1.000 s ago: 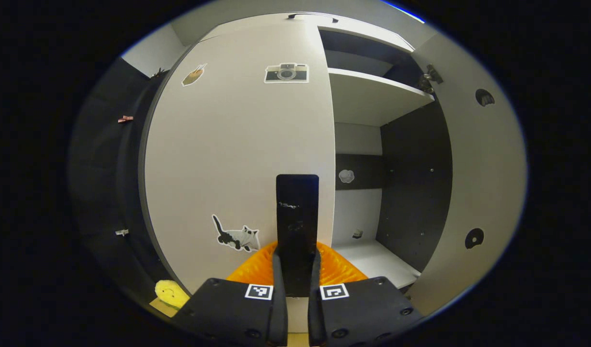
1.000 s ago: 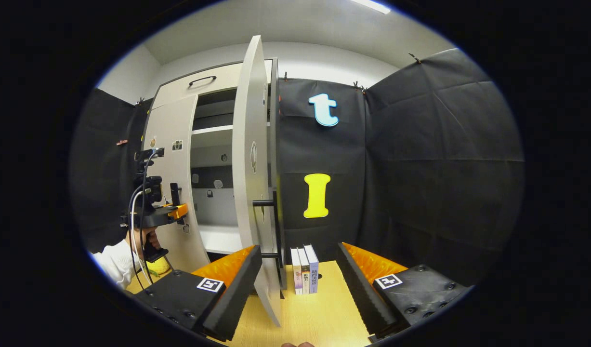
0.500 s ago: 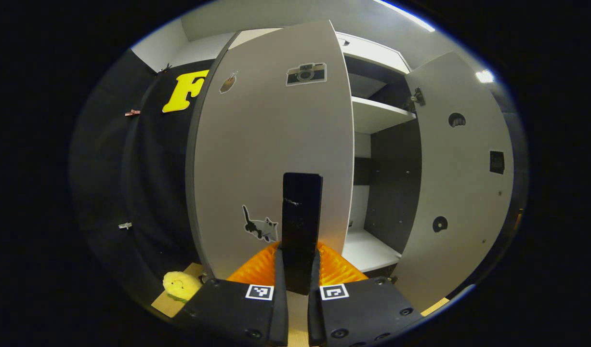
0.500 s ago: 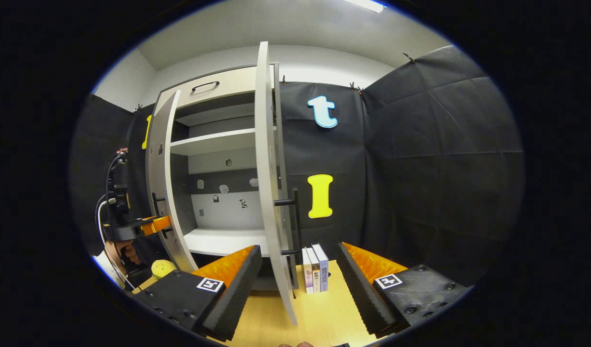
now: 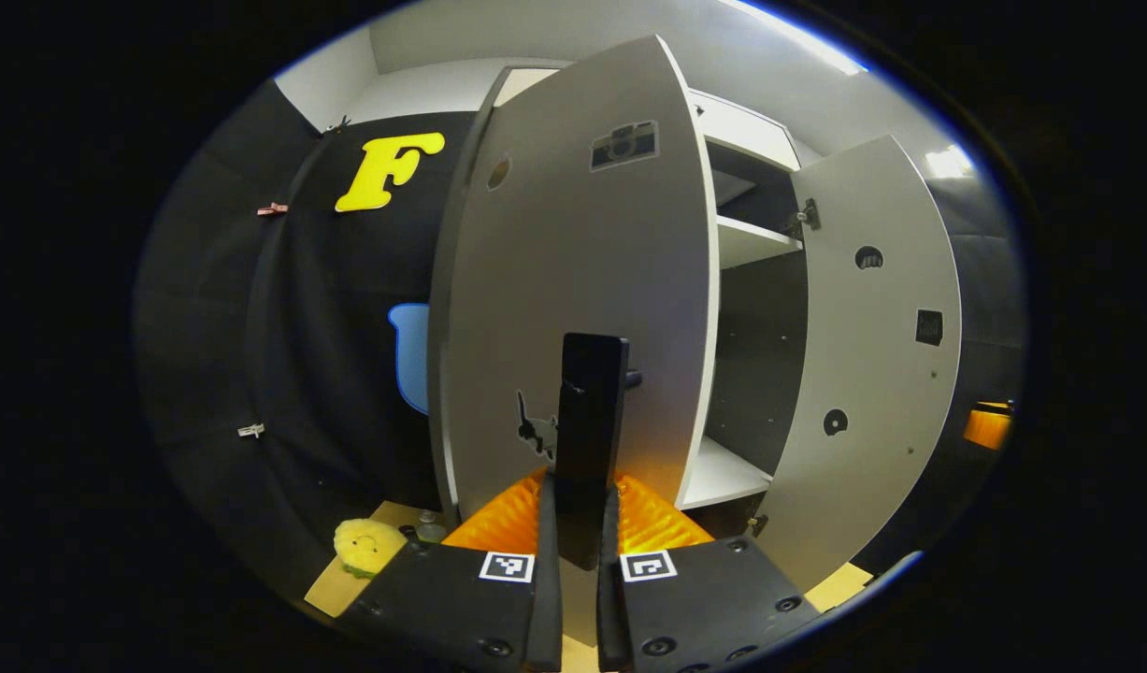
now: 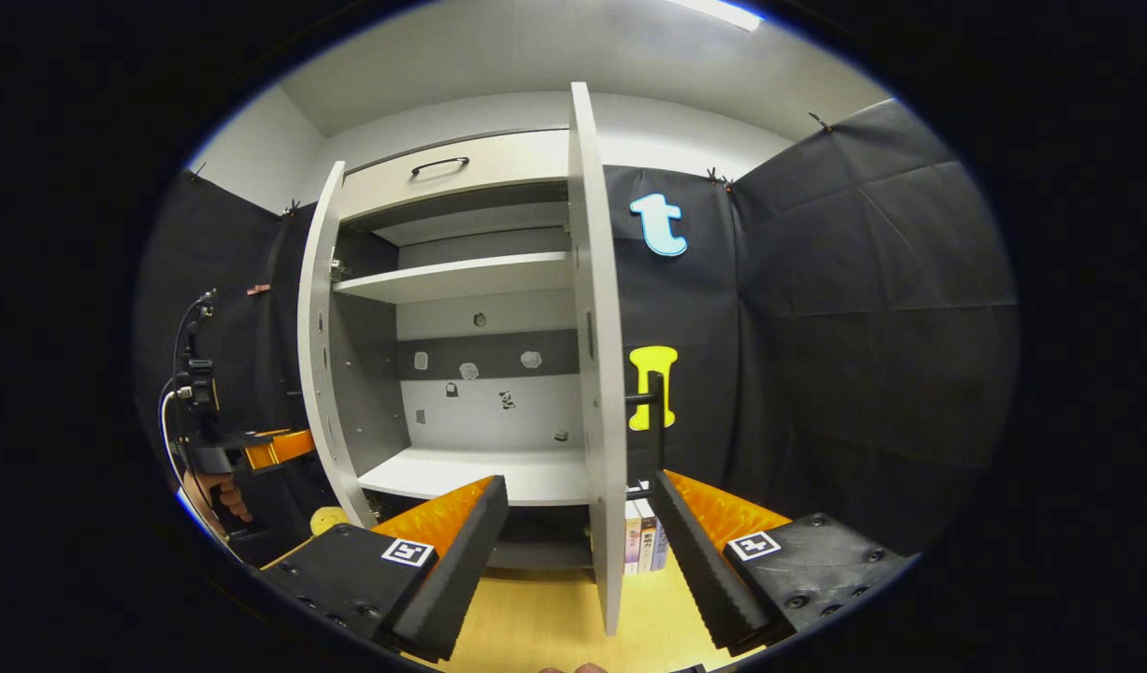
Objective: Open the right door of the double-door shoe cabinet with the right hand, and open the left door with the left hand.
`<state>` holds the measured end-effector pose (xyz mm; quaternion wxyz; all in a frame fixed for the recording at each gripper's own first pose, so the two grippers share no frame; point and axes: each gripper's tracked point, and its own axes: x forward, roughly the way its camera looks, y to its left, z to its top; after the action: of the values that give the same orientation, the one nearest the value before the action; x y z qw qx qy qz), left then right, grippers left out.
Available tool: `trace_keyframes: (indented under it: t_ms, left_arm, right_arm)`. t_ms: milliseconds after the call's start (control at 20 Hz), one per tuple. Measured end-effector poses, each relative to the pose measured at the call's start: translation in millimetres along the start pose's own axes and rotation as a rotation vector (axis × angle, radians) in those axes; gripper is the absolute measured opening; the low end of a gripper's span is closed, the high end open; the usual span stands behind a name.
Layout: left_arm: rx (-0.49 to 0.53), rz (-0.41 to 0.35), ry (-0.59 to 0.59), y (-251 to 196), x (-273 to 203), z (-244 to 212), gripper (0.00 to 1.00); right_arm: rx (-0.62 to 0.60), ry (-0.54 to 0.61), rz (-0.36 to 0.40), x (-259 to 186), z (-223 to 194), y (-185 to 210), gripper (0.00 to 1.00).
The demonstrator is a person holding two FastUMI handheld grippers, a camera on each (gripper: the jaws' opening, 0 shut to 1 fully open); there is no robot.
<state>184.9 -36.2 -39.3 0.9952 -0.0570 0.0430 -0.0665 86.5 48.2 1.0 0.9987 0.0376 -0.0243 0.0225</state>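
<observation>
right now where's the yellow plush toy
In the left gripper view the plush toy lies on the table's lower-left corner, just left of the left door's bottom edge. In the right gripper view it peeks out under that door.

My light wooden tabletop (image 6: 545, 626) carries the shoe cabinet (image 6: 461, 280), which stands toward the back with both doors swung open. 3 books (image 6: 643, 537) stand upright, spines outward, touching one another, on the tabletop just beside the cabinet's right side, behind the edge of the open right door (image 6: 599, 374). A yellow plush toy with a face (image 5: 367, 545) lies on the tabletop near its left edge, beside the foot of the open left door (image 5: 582, 308). A small clear object next to the toy is too blurred to identify.
</observation>
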Motion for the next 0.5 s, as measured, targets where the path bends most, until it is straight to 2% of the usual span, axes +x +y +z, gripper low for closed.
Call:
trace_keyframes:
  t_ms: [450, 500]
  left_arm:
    - [-0.026, 0.014, -0.008, 16.8, -11.6, -1.0, 0.19]
    - [-0.03, 0.011, -0.009, 21.7, -13.9, -0.3, 0.19]
  right_arm:
    - [0.016, 0.025, 0.051, 8.0, -12.2, 33.6, 1.0]
    - [0.016, 0.025, 0.053, 9.0, -12.1, 33.4, 0.98]
